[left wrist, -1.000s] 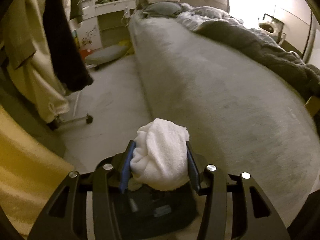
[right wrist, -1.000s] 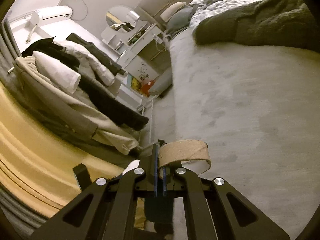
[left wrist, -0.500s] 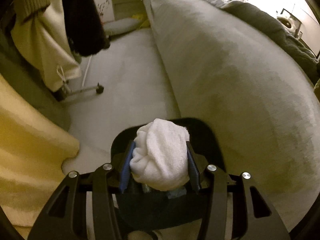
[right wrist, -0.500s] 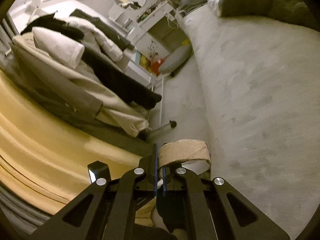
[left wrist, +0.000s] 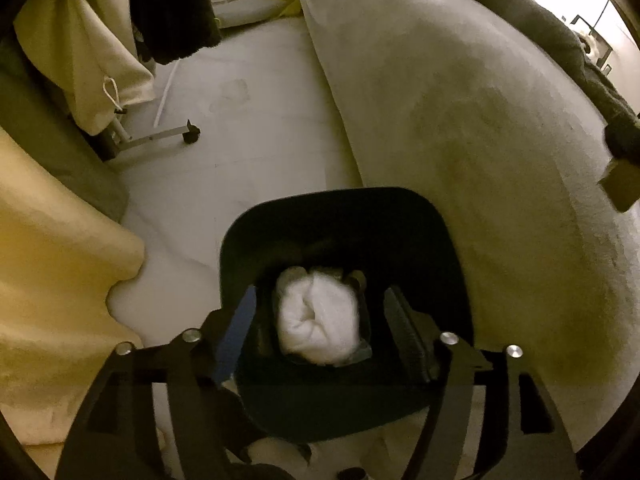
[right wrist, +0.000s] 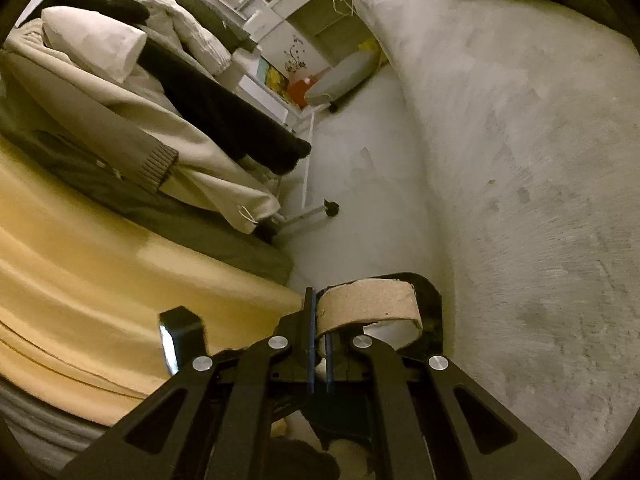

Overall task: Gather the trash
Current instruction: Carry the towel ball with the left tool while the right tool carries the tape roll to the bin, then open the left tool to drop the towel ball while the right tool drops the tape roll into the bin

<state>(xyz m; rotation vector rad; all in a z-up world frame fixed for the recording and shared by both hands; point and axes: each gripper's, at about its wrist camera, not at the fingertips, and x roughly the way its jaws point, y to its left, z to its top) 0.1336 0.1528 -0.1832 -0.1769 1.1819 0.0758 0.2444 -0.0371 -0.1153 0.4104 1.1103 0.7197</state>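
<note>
The black bin [left wrist: 344,216] stands on the floor, right beside the big grey bed [left wrist: 460,112]. The left claw [left wrist: 324,320] hangs over the bin. Its jaws have just been opening and stand apart, touching nothing. The white paper wad [left wrist: 316,320] is between them, down inside the bin. The right claw [right wrist: 319,344] is clamped on the wall of a brown cardboard ring [right wrist: 368,308], just above the bin's edge. Beyond the bin, a rack of hanging clothes [right wrist: 168,112] crowds the narrow floor.
</note>
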